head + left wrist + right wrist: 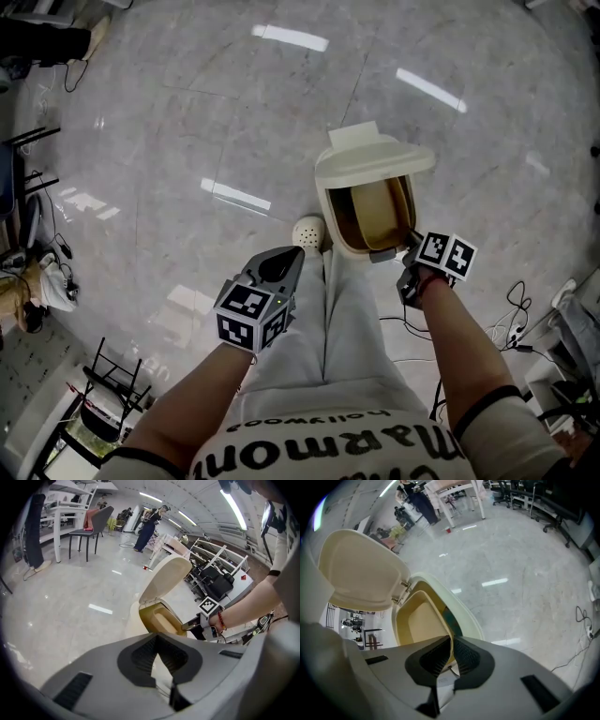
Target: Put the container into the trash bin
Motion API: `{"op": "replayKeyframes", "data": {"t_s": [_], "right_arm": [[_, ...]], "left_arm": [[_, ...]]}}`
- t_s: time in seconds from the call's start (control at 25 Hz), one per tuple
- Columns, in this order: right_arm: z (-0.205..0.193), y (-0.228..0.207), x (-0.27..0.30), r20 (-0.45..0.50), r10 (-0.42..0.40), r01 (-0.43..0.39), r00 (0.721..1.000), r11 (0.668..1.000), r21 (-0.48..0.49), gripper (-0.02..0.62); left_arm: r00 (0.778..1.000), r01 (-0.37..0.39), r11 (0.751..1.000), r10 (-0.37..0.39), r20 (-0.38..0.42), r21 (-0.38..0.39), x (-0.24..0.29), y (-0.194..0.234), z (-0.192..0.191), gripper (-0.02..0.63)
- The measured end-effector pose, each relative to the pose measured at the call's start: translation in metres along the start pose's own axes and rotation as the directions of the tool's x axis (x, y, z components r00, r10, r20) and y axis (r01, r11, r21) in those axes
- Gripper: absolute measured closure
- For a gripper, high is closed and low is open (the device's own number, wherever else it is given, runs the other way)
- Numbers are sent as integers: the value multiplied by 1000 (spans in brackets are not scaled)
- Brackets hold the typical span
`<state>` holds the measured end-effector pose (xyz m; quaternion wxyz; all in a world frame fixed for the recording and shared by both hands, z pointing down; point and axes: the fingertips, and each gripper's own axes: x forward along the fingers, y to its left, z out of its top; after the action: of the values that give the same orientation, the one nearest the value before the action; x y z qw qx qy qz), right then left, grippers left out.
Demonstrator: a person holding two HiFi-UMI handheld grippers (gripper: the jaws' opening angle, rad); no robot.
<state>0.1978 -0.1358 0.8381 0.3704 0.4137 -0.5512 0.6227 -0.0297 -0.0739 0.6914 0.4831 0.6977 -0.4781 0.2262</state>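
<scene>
A cream trash bin [324, 200] stands on the floor before my feet, its lid [373, 155] tipped up. Inside it sits the tan container [375, 208], an inner bucket. My right gripper [405, 247] is shut on the container's near rim. In the right gripper view the thin rim runs between the pads at my right gripper [451, 652], with the container [419, 620] and lid [361, 569] beyond. My left gripper [286, 259] hangs shut and empty over my left leg, apart from the bin. The left gripper view shows that gripper [157, 656], the container [161, 619] and the right gripper [190, 626].
A white shoe [307, 231] rests beside the bin's left side. Cables [511, 323] trail on the floor at the right. Black chairs and frames [103, 394] crowd the lower left. A chair [89, 527], tables and a distant person [150, 524] stand far off.
</scene>
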Motion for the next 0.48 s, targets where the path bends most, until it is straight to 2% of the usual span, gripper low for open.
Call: {"op": "replayKeyframes", "data": {"t_s": [0.24, 0.48], "right_arm": [[1, 2, 1, -6, -36, 36, 999, 999, -12, 577], [4, 2, 6, -27, -130, 128, 991, 990, -62, 577]], "left_arm": [[1000, -19, 1000, 20, 5, -23, -5, 10, -1, 615], [1000, -25, 999, 25, 8, -44, -6, 17, -8, 615]]}}
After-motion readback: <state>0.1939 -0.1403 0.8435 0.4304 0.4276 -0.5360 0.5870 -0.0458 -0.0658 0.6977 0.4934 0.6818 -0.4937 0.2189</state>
